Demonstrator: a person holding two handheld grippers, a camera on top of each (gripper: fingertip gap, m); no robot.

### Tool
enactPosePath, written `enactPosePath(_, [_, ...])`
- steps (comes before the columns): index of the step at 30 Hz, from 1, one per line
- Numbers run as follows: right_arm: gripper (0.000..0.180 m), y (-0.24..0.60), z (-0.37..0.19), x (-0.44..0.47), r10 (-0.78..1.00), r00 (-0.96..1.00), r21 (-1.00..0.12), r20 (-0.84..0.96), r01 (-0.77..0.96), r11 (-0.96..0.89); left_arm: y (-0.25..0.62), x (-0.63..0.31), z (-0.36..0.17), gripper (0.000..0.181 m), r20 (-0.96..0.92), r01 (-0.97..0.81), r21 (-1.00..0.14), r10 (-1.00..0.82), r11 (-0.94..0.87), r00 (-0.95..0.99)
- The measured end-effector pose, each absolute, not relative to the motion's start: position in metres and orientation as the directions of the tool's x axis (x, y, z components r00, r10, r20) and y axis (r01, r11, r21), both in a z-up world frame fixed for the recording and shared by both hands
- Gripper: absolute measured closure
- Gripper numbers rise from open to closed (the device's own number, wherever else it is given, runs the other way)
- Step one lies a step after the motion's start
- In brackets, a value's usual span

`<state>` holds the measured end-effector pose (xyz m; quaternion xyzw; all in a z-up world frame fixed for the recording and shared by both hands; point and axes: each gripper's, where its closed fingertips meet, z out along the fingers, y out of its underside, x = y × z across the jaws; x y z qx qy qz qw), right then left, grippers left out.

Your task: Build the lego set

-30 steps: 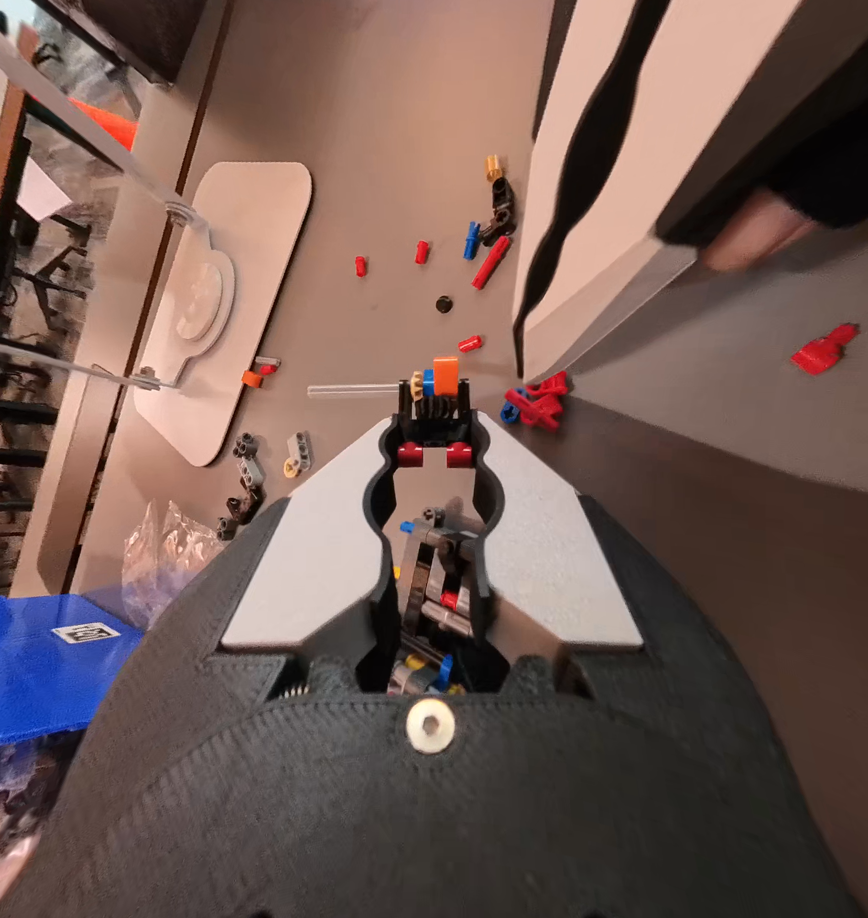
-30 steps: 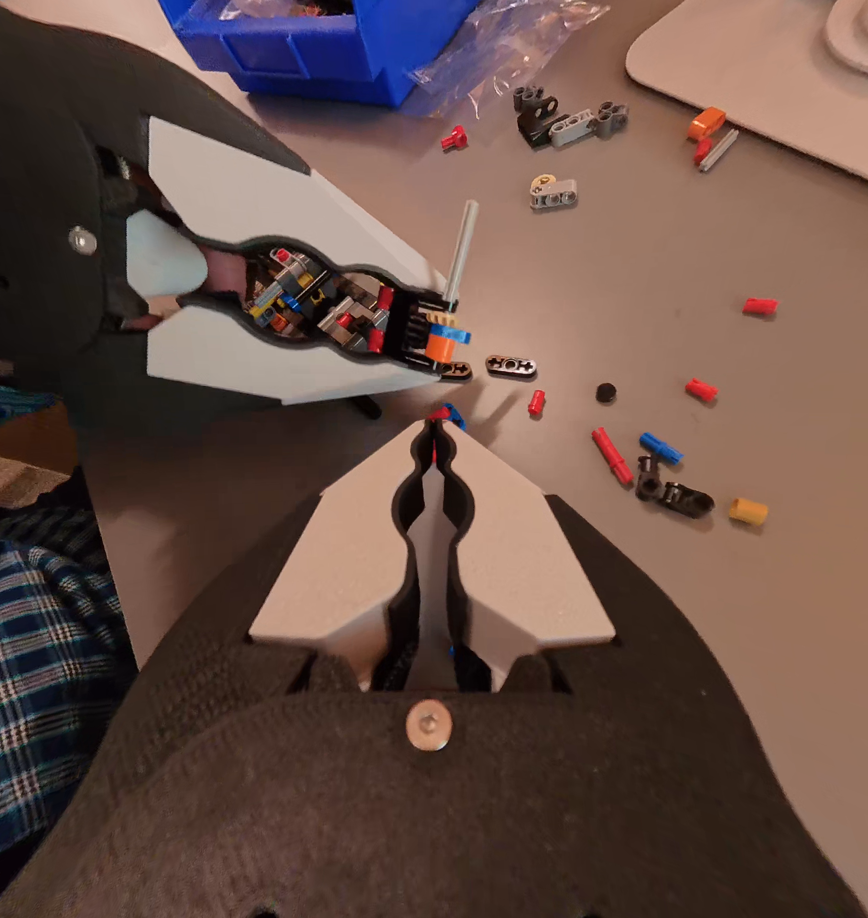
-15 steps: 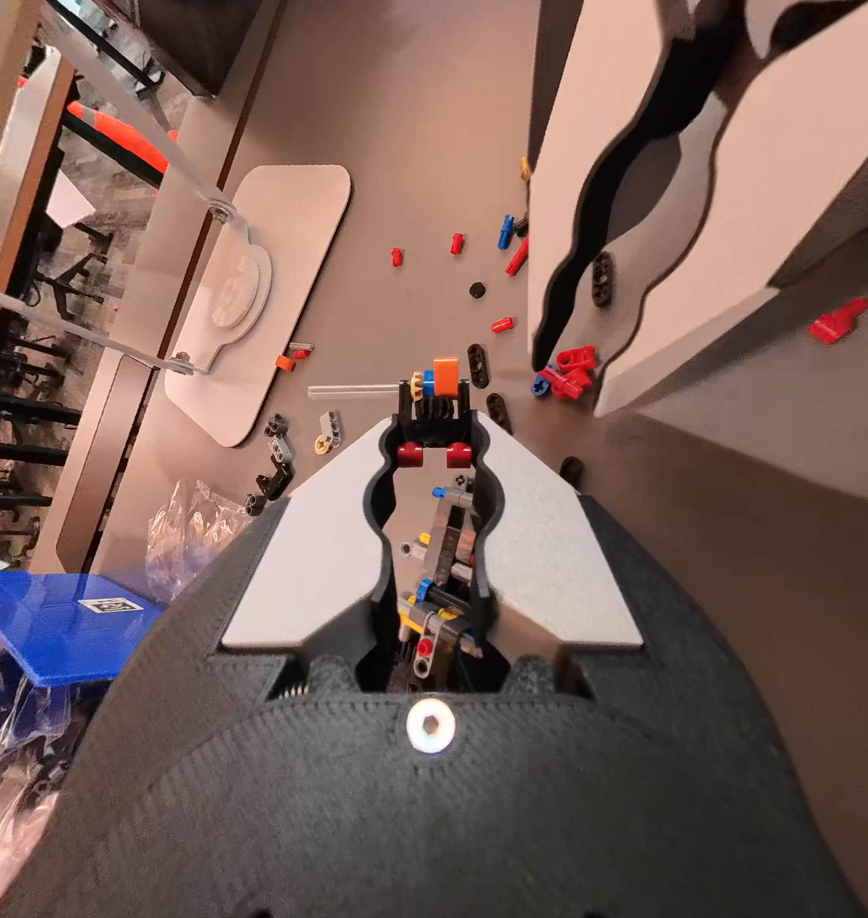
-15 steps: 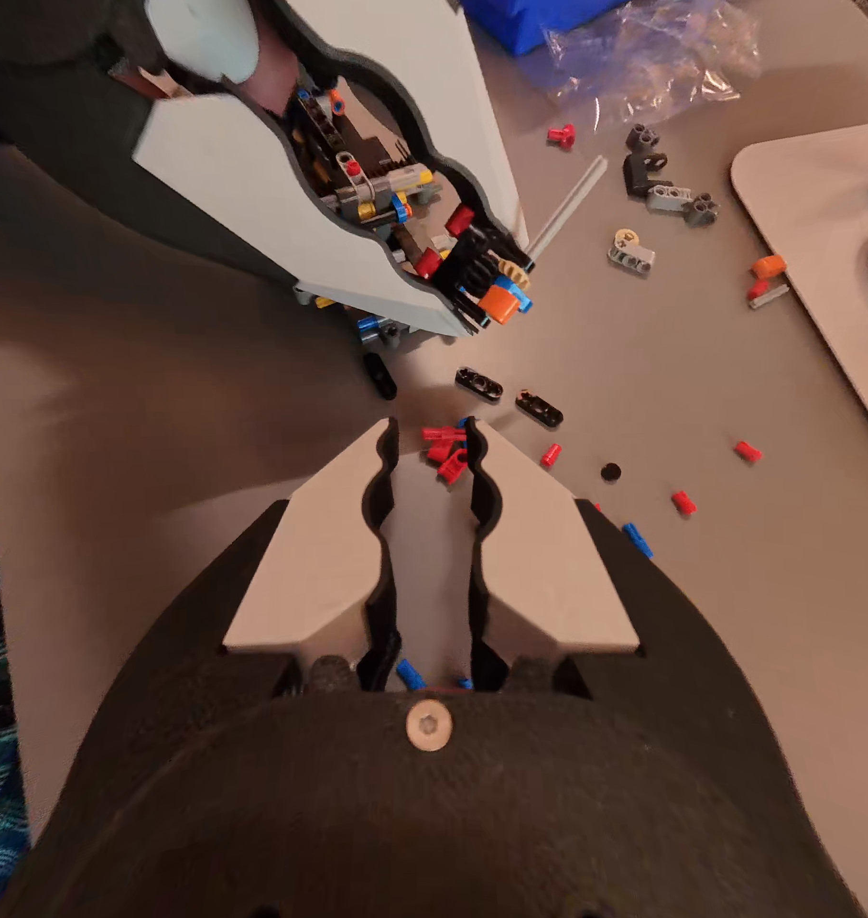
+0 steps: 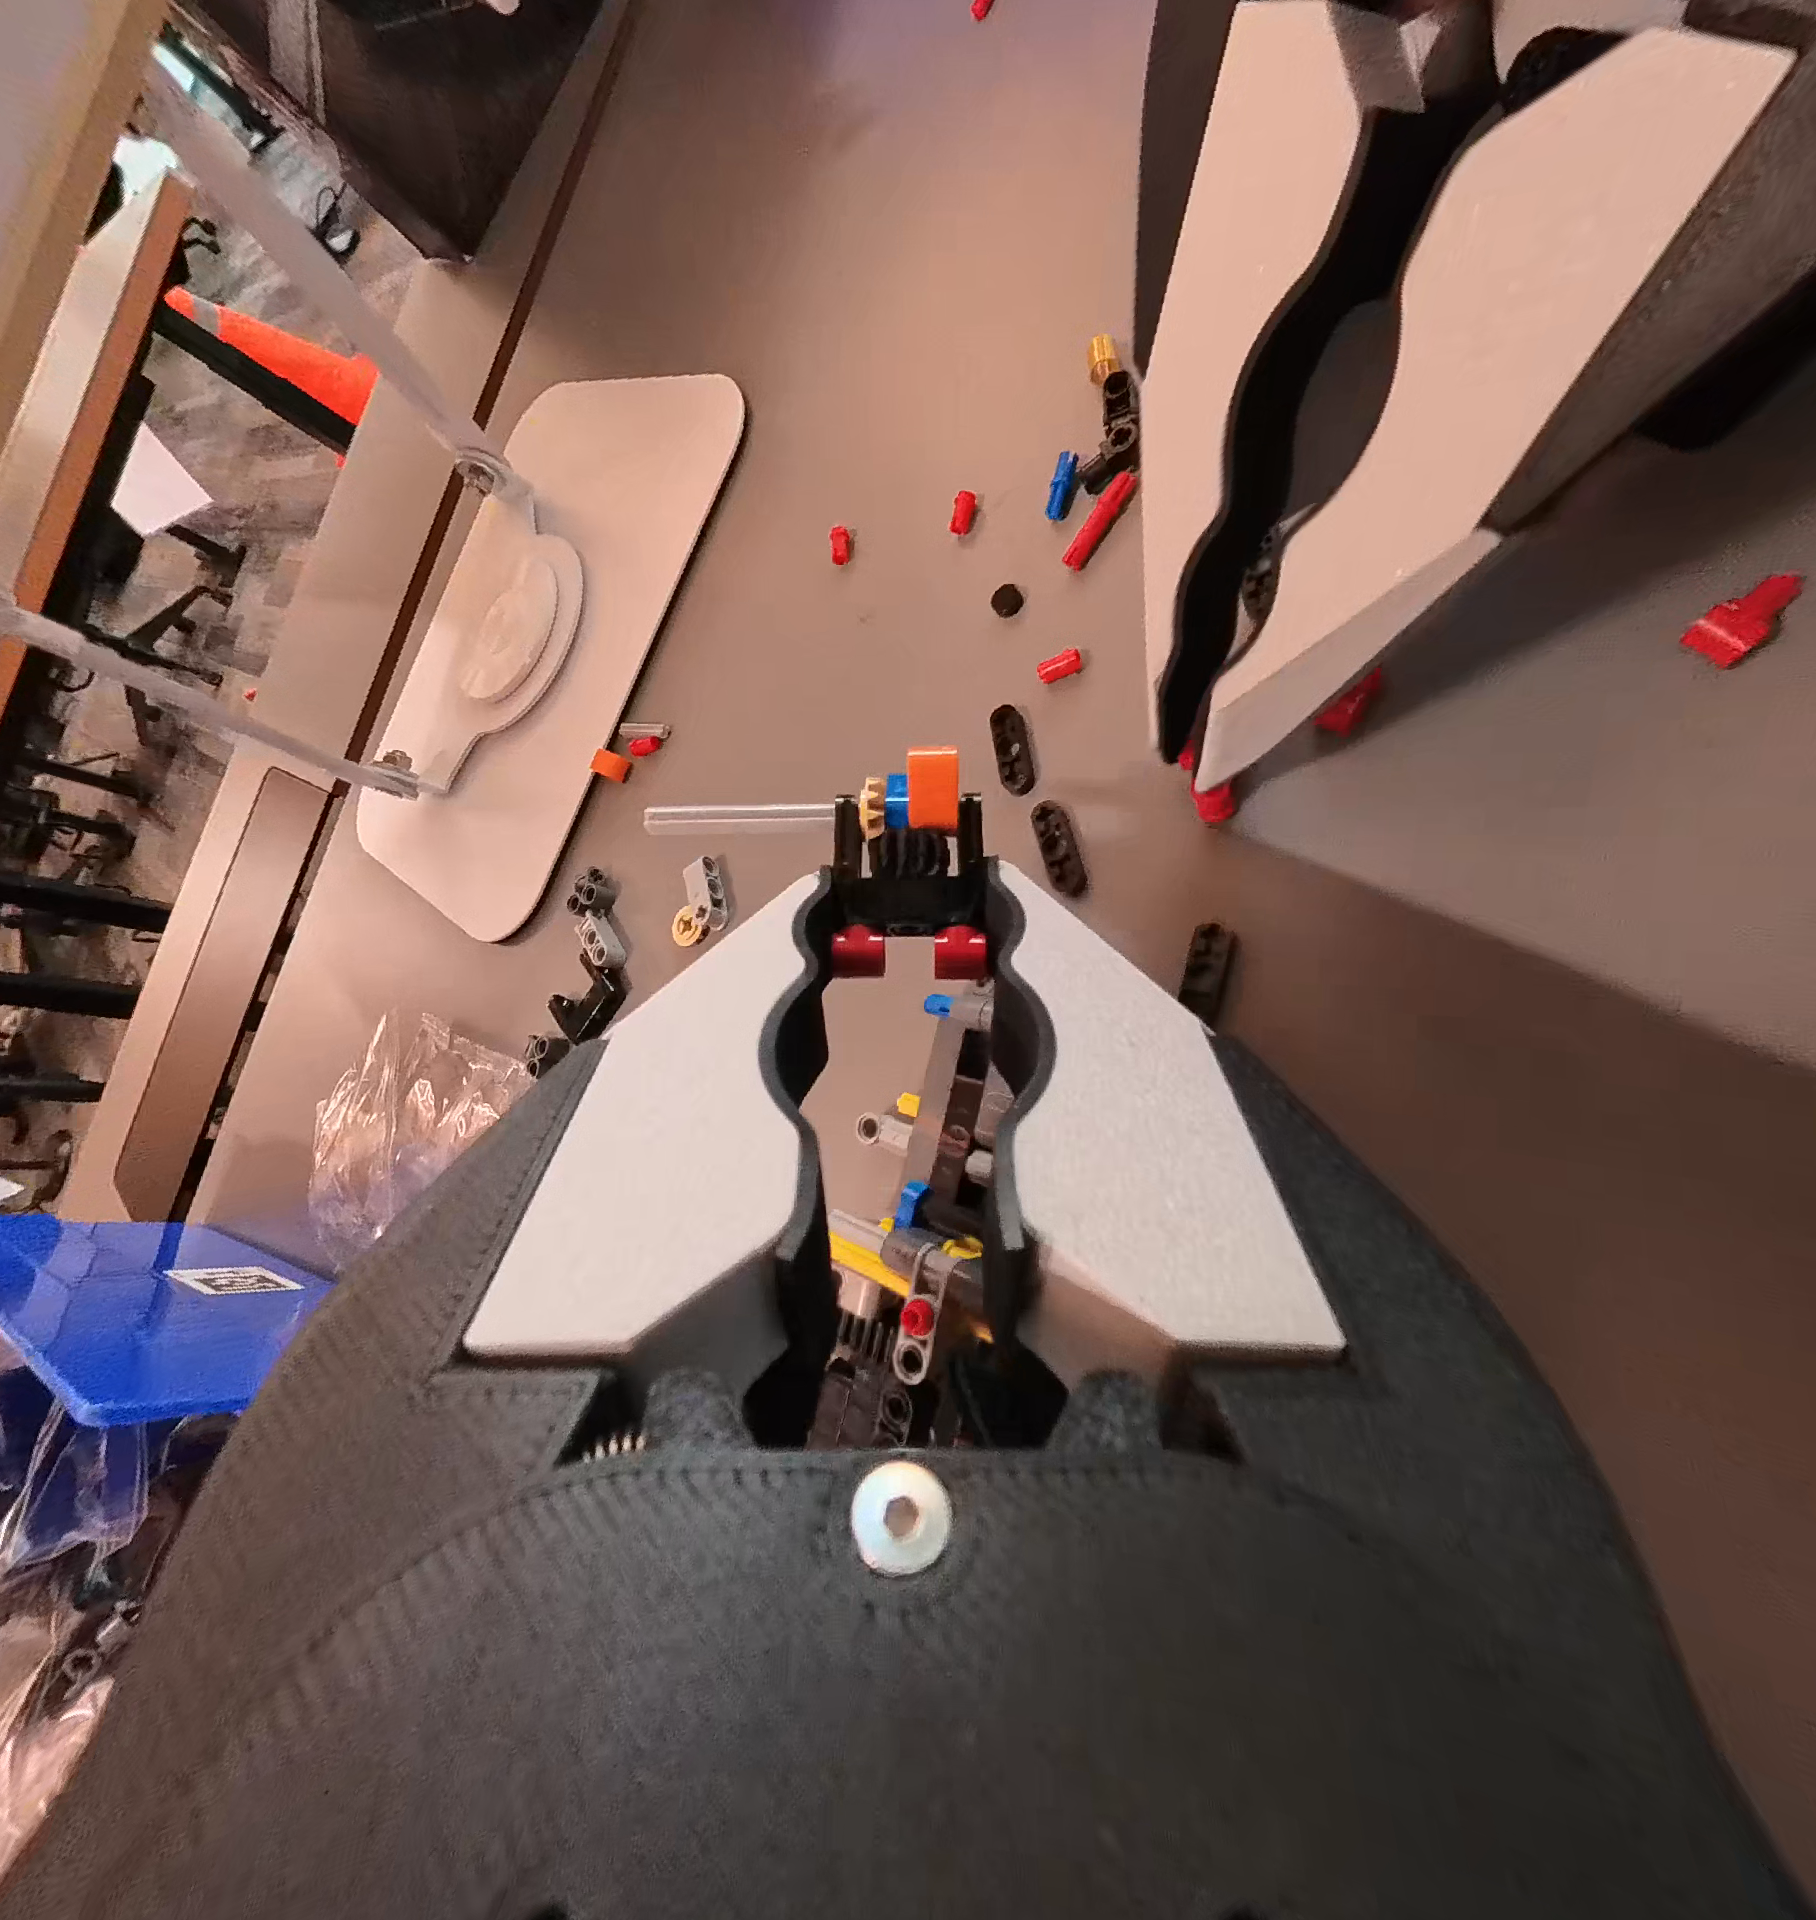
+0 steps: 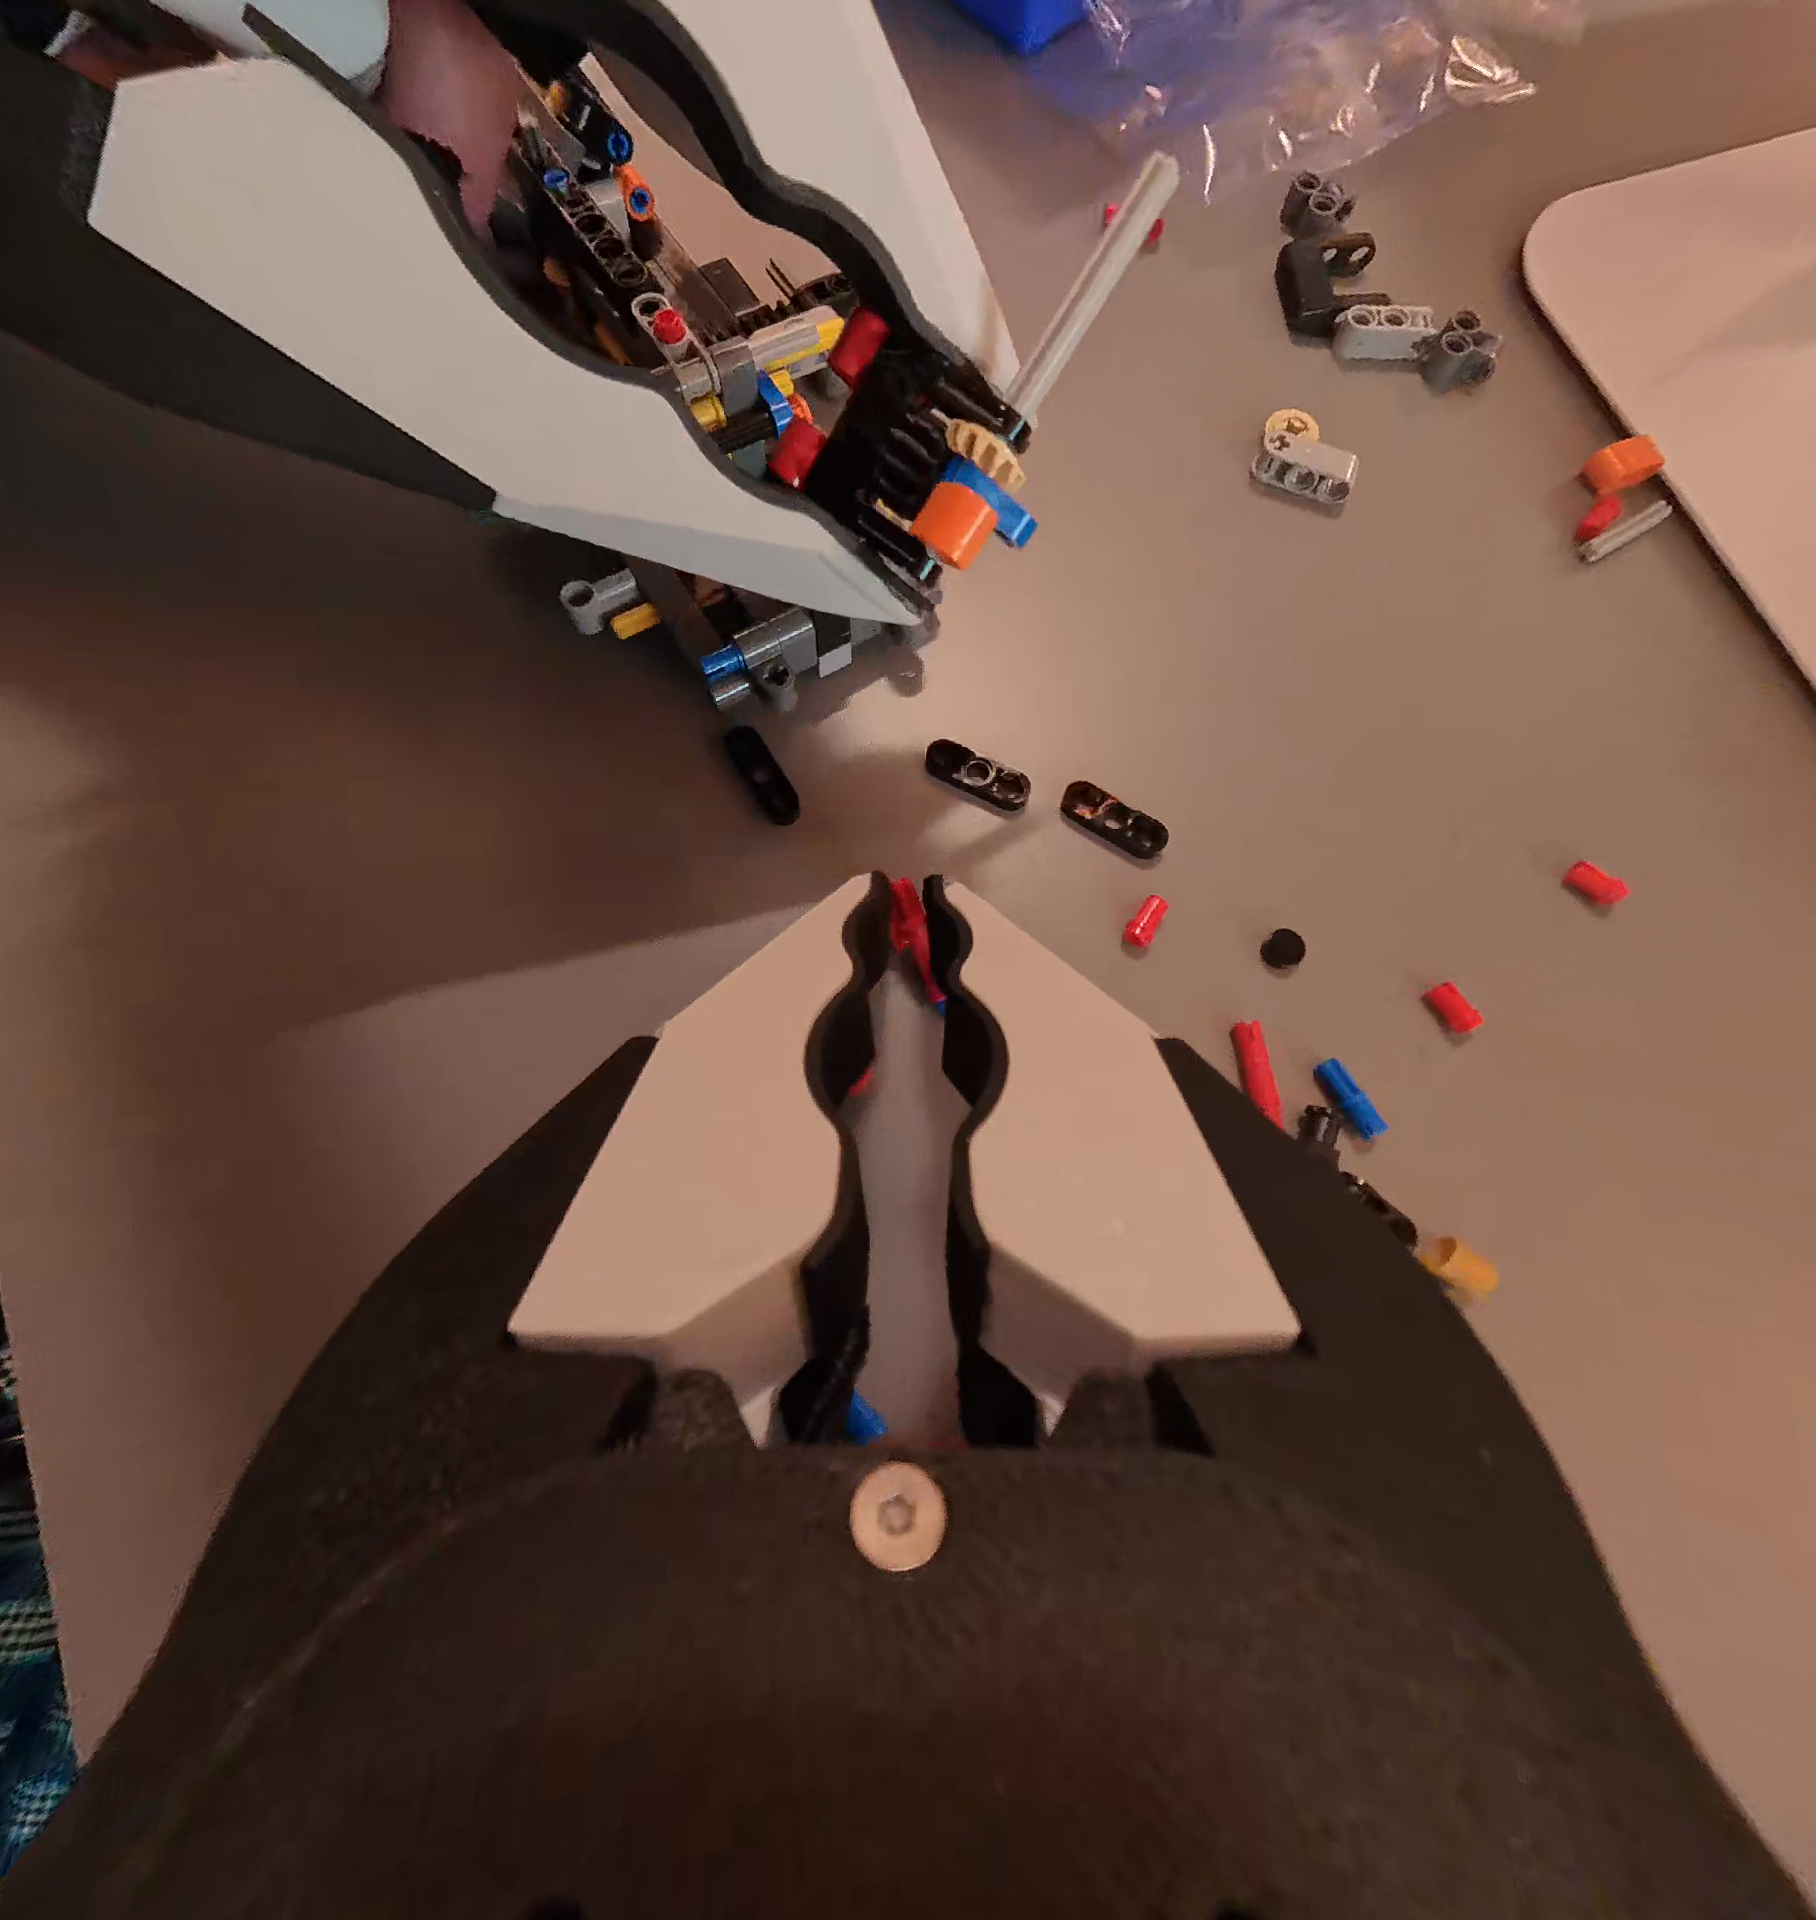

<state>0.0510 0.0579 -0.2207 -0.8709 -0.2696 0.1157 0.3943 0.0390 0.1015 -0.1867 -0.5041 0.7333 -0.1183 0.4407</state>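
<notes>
Scattered pins litter the brown table (image 6: 1506, 727) while my left tongs (image 5: 909, 883) clamp the lego assembly (image 5: 909, 821) and my right tongs (image 6: 909, 894) pinch a red piece (image 6: 906, 914).

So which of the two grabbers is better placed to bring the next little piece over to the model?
Probably the right gripper. Its fingers are closed on a small red piece and point toward the model. The left gripper is occupied: it is clamped on the half-built lego model, so it looks suited to holding that steady.
</notes>
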Motion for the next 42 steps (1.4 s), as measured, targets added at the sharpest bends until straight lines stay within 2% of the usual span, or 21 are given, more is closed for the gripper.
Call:
enactPosePath(1, [0.177, 0.058, -0.219, 0.052, 0.556, 0.831, -0.755, -0.004, 0.362, -0.546, 0.102, 0.039, -0.186, 0.156, -0.529, -0.634, -0.618, -0.842, 0.465, -0.103])
enactPosePath(6, [0.179, 0.062, -0.205, 0.055, 0.538, 0.838, -0.796, -0.098, 0.258, -0.547, 0.105, 0.038, -0.185, 0.156, -0.520, -0.629, -0.625, -0.848, 0.462, -0.105])
enactPosePath(11, [0.179, 0.061, -0.212, 0.066, 0.500, 0.857, -0.753, -0.121, 0.249, -0.610, 0.101, 0.039, -0.187, 0.156, -0.504, -0.627, -0.630, -0.855, 0.459, -0.120])
enactPosePath(19, [0.170, 0.046, -0.214, 0.076, 0.527, 0.849, -0.688, -0.039, 0.360, -0.630, 0.100, 0.041, -0.187, 0.156, -0.501, -0.614, -0.636, -0.855, 0.468, -0.132])
enactPosePath(28, [0.171, 0.037, -0.216, 0.065, 0.668, 0.742, -0.591, 0.066, 0.568, -0.573, 0.103, 0.039, -0.184, 0.156, -0.491, -0.602, -0.651, -0.861, 0.463, -0.133])
enactPosePath(31, [0.172, 0.040, -0.217, 0.057, 0.678, 0.735, -0.597, 0.017, 0.552, -0.582, 0.103, 0.039, -0.183, 0.156, -0.486, -0.599, -0.655, -0.864, 0.460, -0.131])
enactPosePath(35, [0.174, 0.038, -0.231, 0.058, 0.686, 0.728, -0.523, 0.013, 0.590, -0.616, 0.101, 0.038, -0.183, 0.156, -0.484, -0.592, -0.660, -0.865, 0.462, -0.134])
enactPosePath(39, [0.179, 0.038, -0.232, 0.055, 0.692, 0.722, -0.524, 0.002, 0.590, -0.615, 0.100, 0.039, -0.182, 0.156, -0.479, -0.586, -0.667, -0.867, 0.461, -0.136])
enactPosePath(42, [0.179, 0.042, -0.226, 0.055, 0.669, 0.742, -0.567, -0.034, 0.537, -0.625, 0.102, 0.038, -0.181, 0.156, -0.474, -0.585, -0.672, -0.871, 0.454, -0.131])
